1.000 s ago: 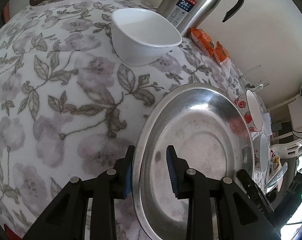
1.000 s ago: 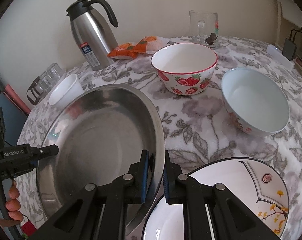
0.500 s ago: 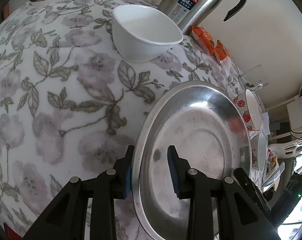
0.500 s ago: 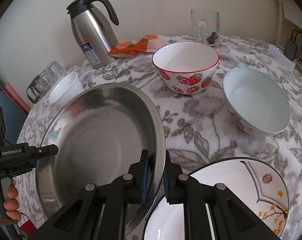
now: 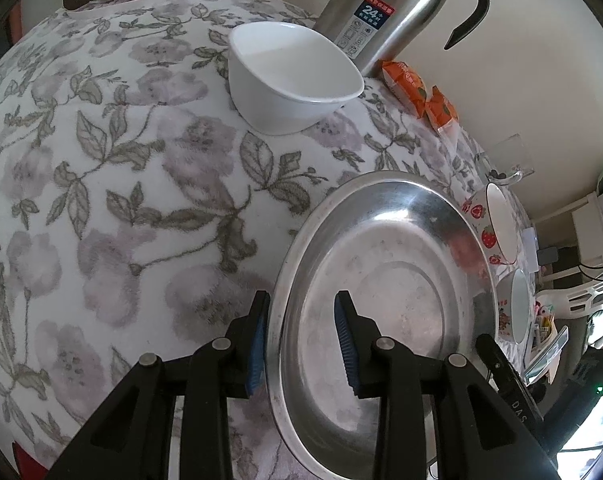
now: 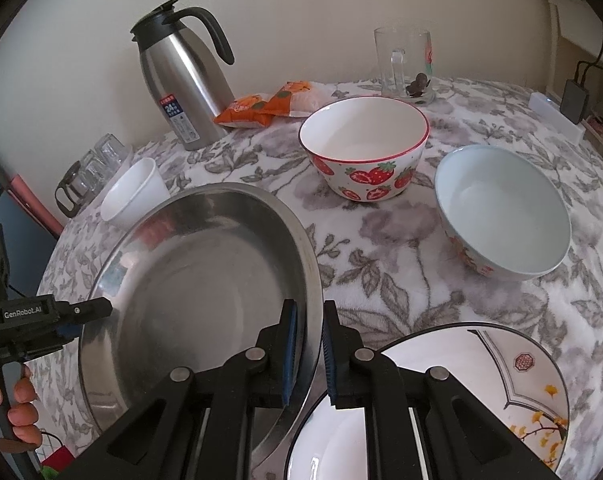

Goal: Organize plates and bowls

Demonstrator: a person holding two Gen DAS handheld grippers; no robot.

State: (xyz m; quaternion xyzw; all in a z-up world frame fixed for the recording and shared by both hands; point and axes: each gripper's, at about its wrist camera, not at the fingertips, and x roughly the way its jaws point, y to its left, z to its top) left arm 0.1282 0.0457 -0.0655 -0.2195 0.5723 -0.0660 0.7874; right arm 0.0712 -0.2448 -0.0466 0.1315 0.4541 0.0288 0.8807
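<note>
Steel plate (image 6: pixel 189 292) hangs tilted beside the painted plate (image 6: pixel 501 392), its rim pinched by the right gripper (image 6: pixel 307 354) and straddled by the left gripper's (image 5: pixel 301 340) spread jaws; keep it level, lowering both sides together.

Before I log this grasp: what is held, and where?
The steel plate: right gripper clamps its near rim; left gripper straddles the opposite rim, jaws apart.

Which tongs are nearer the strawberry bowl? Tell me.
Right. The right tongs grip the steel plate rim on the strawberry bowl side; the left tongs straddle the far rim.
</note>
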